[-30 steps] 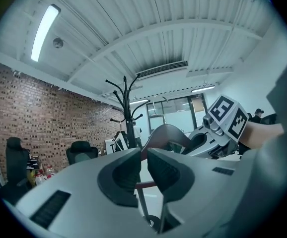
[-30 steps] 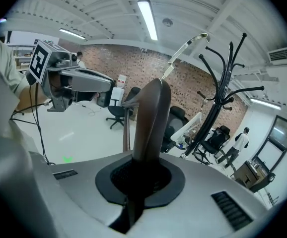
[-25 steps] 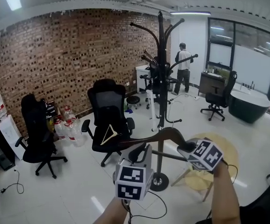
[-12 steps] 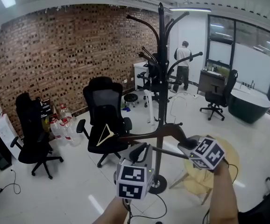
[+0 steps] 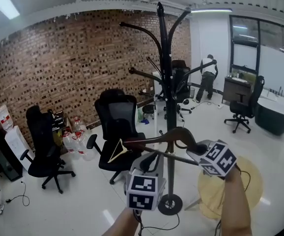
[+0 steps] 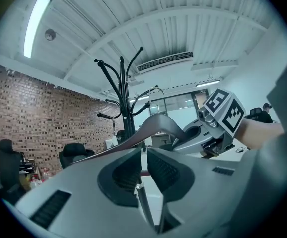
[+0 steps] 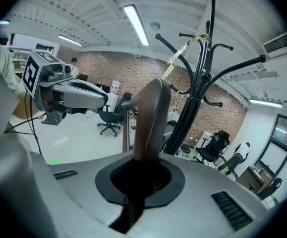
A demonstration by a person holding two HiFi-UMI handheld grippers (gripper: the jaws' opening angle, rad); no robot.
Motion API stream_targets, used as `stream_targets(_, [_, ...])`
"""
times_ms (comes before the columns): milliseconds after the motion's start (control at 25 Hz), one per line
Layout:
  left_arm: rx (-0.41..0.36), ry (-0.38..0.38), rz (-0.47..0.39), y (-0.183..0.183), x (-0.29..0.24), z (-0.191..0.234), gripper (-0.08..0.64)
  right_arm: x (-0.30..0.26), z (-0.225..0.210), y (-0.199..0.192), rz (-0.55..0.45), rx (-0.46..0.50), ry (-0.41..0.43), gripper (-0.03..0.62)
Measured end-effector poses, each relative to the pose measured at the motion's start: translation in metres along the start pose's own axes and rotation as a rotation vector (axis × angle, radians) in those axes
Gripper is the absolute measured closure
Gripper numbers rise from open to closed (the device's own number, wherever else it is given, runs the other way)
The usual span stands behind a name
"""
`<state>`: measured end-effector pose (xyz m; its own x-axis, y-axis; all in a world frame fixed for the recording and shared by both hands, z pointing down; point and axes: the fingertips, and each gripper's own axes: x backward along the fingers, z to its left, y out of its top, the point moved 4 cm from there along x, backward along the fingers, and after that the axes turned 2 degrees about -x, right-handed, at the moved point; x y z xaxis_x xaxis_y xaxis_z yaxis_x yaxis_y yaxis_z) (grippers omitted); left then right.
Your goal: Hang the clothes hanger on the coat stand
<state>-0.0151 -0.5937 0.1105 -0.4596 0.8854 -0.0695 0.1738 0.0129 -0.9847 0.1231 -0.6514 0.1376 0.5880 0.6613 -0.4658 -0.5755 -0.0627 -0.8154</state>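
Brown wooden hanger is up in the air, carried by both tools, in front of the black coat stand; in the head view it crosses the pole about halfway up, below all the hooks; it's on no hook yet; can't tell whether it touches the pole.

Right tool: jaws pressed together on the hanger's right end; in the right gripper view the wood runs straight out from between them.

Left tool: under the hanger's middle, jaws nearly together with only a slit left; a thin metal rod is nipped in that slit; can't tell which part of the hanger it is; the arched wooden arm passes just above the jaw tips.

Pale triangular piece sits at the hanger's left end.

Stand's round base is on the white floor; round pale wooden tabletop just right of it.

2 black office chairs stand near the brick wall, water bottles between them; 1 person far back by the windows.
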Motion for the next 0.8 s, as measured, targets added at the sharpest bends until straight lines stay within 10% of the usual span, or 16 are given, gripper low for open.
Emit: stream_targets(800, [-0.027,-0.022,-0.003,0.022,-0.112,0.064,0.507,-0.096,-0.098,0.026,-0.002,-0.035,0.023,0.592])
